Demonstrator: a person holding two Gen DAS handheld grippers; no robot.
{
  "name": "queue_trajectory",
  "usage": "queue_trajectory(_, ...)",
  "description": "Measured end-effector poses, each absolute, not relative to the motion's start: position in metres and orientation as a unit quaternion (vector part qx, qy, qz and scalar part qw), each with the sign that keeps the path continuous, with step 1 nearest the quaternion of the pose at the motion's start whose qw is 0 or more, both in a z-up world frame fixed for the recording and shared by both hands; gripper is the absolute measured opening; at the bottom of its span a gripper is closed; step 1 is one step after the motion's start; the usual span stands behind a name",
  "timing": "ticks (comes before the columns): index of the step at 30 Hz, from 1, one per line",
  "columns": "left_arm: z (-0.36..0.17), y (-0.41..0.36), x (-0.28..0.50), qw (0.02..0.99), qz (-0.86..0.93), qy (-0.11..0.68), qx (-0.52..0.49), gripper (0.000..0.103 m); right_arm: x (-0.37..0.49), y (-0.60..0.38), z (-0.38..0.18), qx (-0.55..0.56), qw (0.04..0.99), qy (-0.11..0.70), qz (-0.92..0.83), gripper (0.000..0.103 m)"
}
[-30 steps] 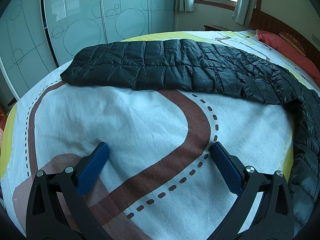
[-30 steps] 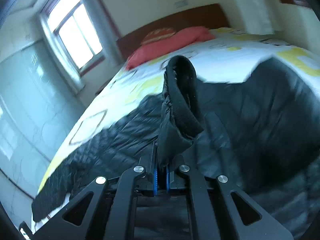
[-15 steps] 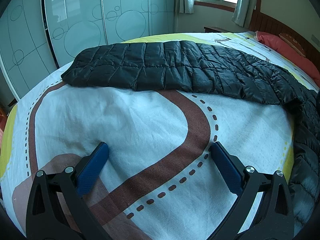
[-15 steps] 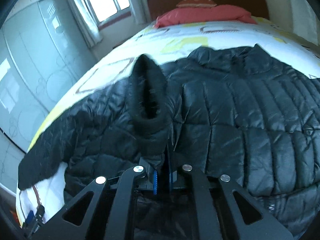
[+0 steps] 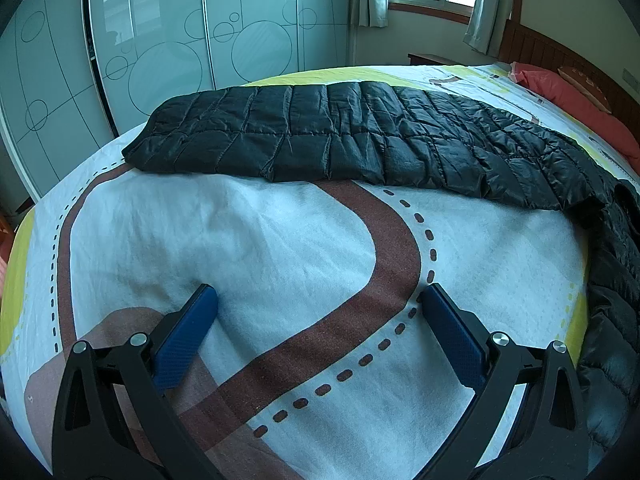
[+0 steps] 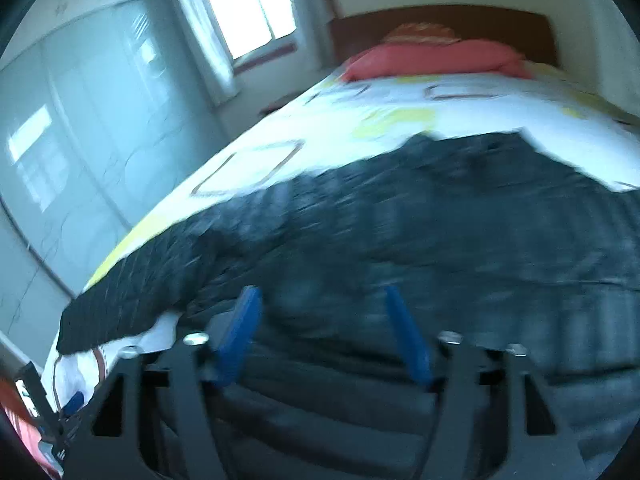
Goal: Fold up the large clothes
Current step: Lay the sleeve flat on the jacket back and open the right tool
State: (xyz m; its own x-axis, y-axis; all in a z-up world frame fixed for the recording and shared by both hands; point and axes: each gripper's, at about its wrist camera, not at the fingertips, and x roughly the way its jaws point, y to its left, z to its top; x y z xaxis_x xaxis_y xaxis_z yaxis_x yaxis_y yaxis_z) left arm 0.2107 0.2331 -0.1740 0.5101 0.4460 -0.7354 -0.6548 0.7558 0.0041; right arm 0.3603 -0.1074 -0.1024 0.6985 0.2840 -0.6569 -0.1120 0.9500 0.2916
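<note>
A black quilted puffer jacket (image 5: 360, 136) lies spread across the bed, one sleeve stretched to the left. In the left wrist view my left gripper (image 5: 318, 300) is open and empty, resting low over the bare bedsheet (image 5: 248, 240), well short of the jacket. In the blurred right wrist view my right gripper (image 6: 320, 300) is open and empty just above the jacket's body (image 6: 440, 232). The sleeve end (image 6: 104, 320) lies at the left. The jacket's right part (image 5: 612, 280) drapes down the bed's right side.
The bed has a white sheet with brown road bands and yellow patches. Red pillows (image 5: 572, 100) and a wooden headboard (image 6: 440, 28) are at the far end. Glass wardrobe doors (image 5: 160, 52) stand beyond the bed's left side. A window (image 6: 240, 8) is behind.
My right gripper has opened and let go of the black cuff it held; the cuff is no longer between its fingers. The right camera has swung. The left gripper has stayed still.
</note>
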Motion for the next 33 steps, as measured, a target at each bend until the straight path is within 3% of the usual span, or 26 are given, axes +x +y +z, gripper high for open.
queue_trajectory(2,-0.174,0.233,0.211,0.858,0.321,0.376,-0.139,0.101,0.356,-0.168,-0.095,0.130,0.921,0.362,0.051,0.040)
queue_trajectory(7,-0.174,0.233,0.211,0.858,0.322,0.377,-0.137,0.101,0.341,-0.308,-0.098,0.166,0.918,0.346,-0.099,0.036)
queue_trajectory(13,-0.174,0.232,0.211,0.857,0.322,0.378,-0.136,0.101,0.353,-0.368,-0.160,0.158,0.883,0.421,-0.135,0.019)
queue_trajectory(18,-0.174,0.232,0.211,0.858,0.322,0.377,-0.137,0.101,0.356,-0.372,-0.151,0.160,0.880,0.431,-0.120,0.019)
queue_trajectory(23,-0.174,0.232,0.212,0.857,0.323,0.377,-0.136,0.101,0.377,-0.380,-0.125,0.142,0.899,0.392,-0.135,0.019)
queue_trajectory(29,-0.174,0.232,0.212,0.858,0.322,0.377,-0.136,0.101,0.421,-0.380,-0.172,0.149,0.877,0.442,-0.118,0.019)
queue_trajectory(33,-0.174,0.232,0.211,0.858,0.322,0.377,-0.136,0.101,0.413,-0.375,-0.149,0.163,0.880,0.430,-0.120,0.019)
